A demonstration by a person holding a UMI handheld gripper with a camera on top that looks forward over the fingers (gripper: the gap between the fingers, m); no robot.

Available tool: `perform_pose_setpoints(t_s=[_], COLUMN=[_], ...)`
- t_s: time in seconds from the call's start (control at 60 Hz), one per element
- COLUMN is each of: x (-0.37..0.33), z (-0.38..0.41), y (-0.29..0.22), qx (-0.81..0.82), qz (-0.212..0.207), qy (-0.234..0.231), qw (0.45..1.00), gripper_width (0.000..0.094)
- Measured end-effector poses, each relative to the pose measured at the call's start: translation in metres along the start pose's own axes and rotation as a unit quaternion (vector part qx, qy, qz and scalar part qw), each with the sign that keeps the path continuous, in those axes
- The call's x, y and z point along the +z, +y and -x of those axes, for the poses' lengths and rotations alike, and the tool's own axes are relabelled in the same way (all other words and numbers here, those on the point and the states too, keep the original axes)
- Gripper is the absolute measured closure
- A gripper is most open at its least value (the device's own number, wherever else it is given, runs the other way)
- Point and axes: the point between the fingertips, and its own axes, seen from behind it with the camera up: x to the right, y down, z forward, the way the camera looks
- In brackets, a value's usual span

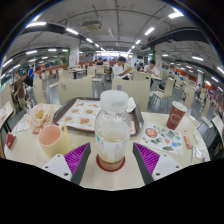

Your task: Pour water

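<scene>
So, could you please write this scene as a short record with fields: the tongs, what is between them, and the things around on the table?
setting: canteen hall with many tables, people beyond
tongs: at both sides of the bottle, purple pads facing it; contact unclear
between the tongs: clear plastic bottle, upright on the table
left of bottle: pale orange cup
right, farther back: red paper cup
behind bottle: tray with food
right of bottle: printed tray liner
</scene>
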Motion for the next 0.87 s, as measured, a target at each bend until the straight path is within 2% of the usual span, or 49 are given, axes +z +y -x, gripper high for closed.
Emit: perform_pose_setpoints(t_s=[0.083,0.233,0.45,0.617,0.867], x=[-0.036,-0.116,-0.211,-0.247,-0.260], z=[0.002,0.023,0.058,0.077,0.087], y=[-0.002,-0.001,0.012,0.020,0.016], qx=[-0.011,0.018,0.019,0.015,0.015], qz=[0.013,0.041,0.053,0.055,0.050], qy=[0.023,0.027,0.046,0.060,0.065], qw=[1.000,0.999,0.997,0.997,0.997], gripper_width=[0.0094,0.0092,0.0092,0.0091,0.0091])
